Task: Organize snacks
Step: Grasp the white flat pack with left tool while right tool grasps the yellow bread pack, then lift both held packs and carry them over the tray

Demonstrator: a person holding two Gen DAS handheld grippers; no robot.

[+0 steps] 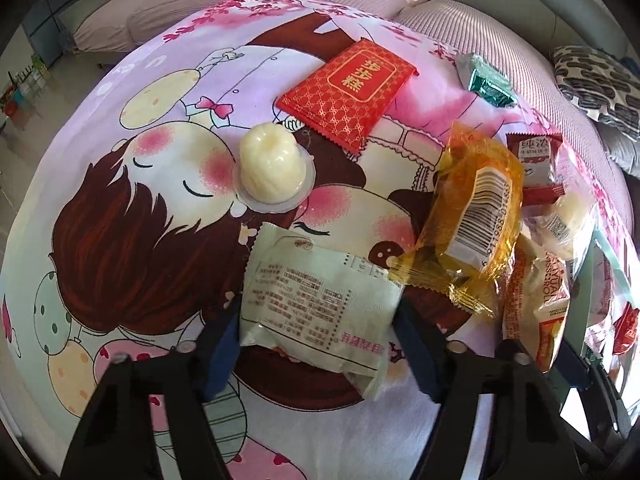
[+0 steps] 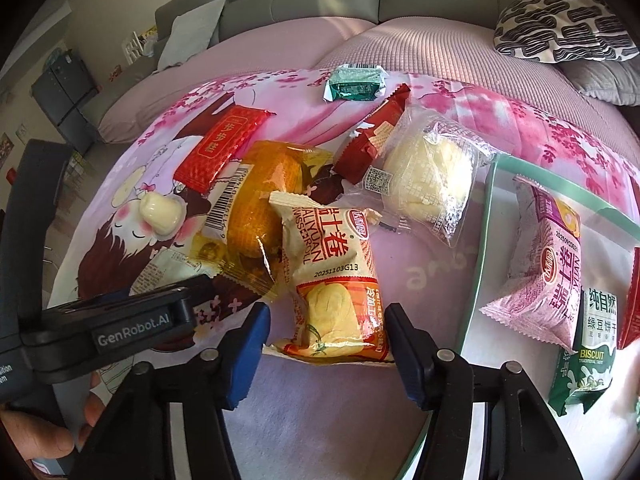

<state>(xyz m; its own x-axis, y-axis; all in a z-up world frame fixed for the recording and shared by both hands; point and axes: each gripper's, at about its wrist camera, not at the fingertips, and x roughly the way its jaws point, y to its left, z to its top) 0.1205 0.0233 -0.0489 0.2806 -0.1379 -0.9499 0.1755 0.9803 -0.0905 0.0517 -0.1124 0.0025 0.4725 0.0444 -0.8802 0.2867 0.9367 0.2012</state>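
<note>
Pale snack packet (image 1: 316, 300) gripped in left claw (image 1: 316, 344); Swiss-roll packet (image 2: 340, 292) gripped in right claw (image 2: 328, 344).

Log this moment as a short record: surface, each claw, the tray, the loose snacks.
surface: cartoon-print cloth over a sofa
left claw: closed on white packet
right claw: closed on cream Swiss-roll packet
glass tray: holds pink packet and green biscuit packet
loose on cloth: red packet, jelly cup, orange packet
</note>
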